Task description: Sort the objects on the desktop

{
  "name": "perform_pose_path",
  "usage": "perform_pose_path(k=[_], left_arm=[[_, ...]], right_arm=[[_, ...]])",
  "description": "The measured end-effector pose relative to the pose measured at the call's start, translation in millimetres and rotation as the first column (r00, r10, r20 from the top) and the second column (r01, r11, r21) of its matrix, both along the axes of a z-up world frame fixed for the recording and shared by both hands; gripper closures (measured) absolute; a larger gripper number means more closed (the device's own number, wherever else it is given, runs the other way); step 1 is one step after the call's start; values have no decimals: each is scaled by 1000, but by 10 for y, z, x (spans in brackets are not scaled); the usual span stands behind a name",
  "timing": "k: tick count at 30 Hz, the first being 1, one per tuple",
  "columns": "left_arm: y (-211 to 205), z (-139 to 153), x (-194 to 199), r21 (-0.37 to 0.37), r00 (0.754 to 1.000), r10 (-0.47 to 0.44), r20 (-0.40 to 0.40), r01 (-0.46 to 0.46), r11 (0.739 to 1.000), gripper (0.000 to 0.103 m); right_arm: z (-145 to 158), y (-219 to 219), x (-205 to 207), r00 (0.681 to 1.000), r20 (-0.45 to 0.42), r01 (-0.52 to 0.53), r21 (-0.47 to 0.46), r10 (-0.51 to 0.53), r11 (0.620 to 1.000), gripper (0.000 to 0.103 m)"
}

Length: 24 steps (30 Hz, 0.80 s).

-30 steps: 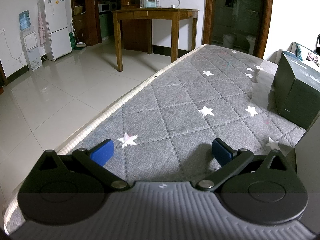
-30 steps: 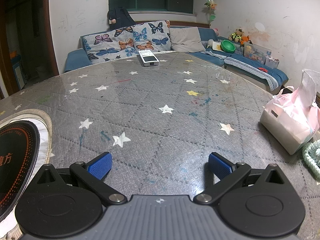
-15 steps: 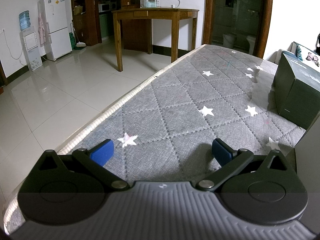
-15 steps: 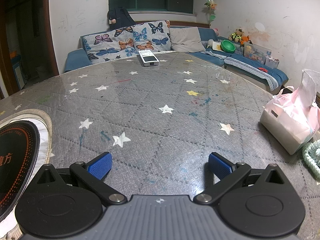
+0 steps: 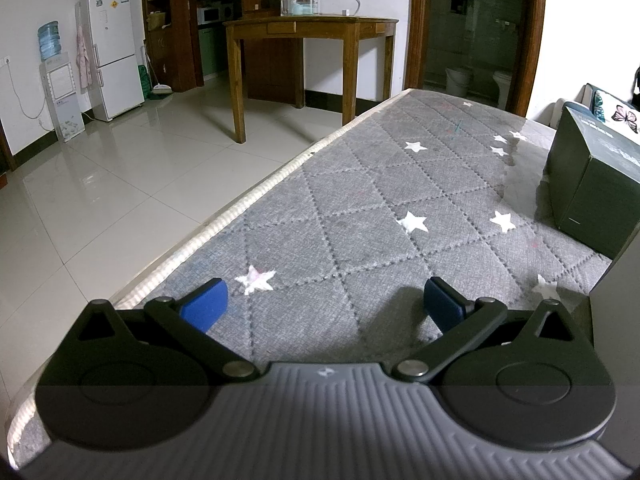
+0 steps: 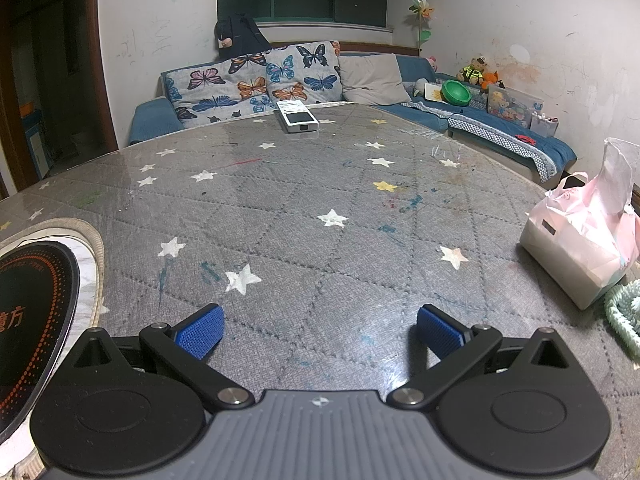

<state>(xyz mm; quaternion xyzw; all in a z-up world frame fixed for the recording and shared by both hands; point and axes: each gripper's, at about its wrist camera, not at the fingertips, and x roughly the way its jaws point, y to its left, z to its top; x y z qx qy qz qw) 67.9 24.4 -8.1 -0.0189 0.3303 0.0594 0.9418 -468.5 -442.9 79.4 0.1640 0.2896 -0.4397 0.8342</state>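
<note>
A: Left gripper (image 5: 326,306) is hovering low over the grey star-quilted table cover (image 5: 360,208), its blue pads (image 5: 204,304) standing wide apart, nothing between them. Same for the other?

B: Yes. Right gripper (image 6: 318,330) is sitting spread over the same cover (image 6: 320,184), holding nothing.

A: Where are the desktop things lying?

B: White remote (image 6: 298,117) is resting at the far edge, well apart from the gripper, long axis running away from the camera, angled slightly left at its far end. Pink tissue pack (image 6: 580,248) is sitting at the right, a tissue sticking up from its top; a mint coiled cord (image 6: 622,312) is touching its near side.

A: Dark green box (image 5: 592,176) is standing on my right; its top print is too blurred to read.

B: Black round plate (image 6: 28,312) at my left edge is showing orange characters, "方" being legible.
</note>
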Motion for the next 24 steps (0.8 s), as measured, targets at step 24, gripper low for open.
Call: perform_pose_path(k=[24], left_arm=[[0, -1, 0, 0, 1000, 0, 0, 0, 1000, 0]], right_arm=[[-1, -2, 1, 1000, 0, 0, 0, 0, 1000, 0]])
